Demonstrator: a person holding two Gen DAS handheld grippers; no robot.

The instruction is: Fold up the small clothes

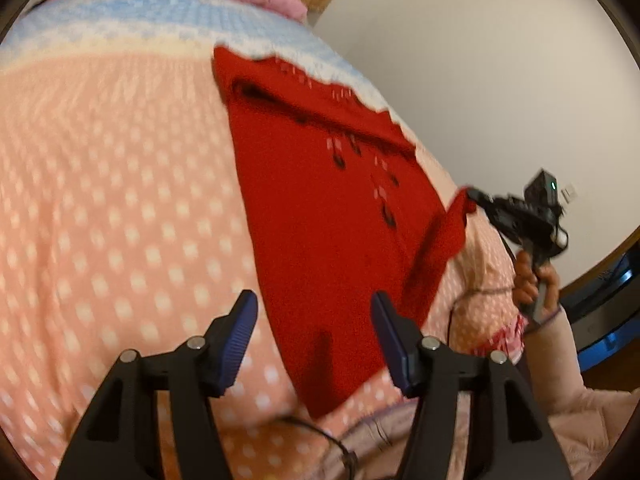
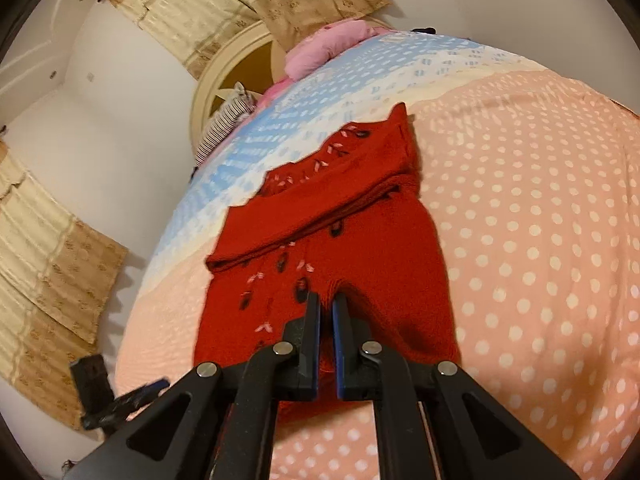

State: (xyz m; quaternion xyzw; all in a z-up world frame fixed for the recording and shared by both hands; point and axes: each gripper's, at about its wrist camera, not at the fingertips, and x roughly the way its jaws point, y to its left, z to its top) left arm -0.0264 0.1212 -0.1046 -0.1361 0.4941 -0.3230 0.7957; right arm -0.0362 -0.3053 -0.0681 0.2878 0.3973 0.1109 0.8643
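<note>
A small red knitted sweater (image 1: 332, 216) with pink and black stitching lies on the bed; it also shows in the right wrist view (image 2: 352, 248). One sleeve is folded across its chest. My left gripper (image 1: 314, 304) is open and empty, hovering above the sweater's lower part. My right gripper (image 2: 327, 300) is shut on a raised fold of the red sweater. In the left wrist view the right gripper (image 1: 474, 196) pinches the sweater's right edge and lifts it off the bed.
The bed cover (image 2: 540, 240) is peach with white dots, turning blue and white farther back. Pink clothes (image 2: 324, 48) and a striped cloth (image 2: 224, 120) lie at the far end. A white wall (image 1: 480, 60) and curtains (image 2: 48, 240) border the bed.
</note>
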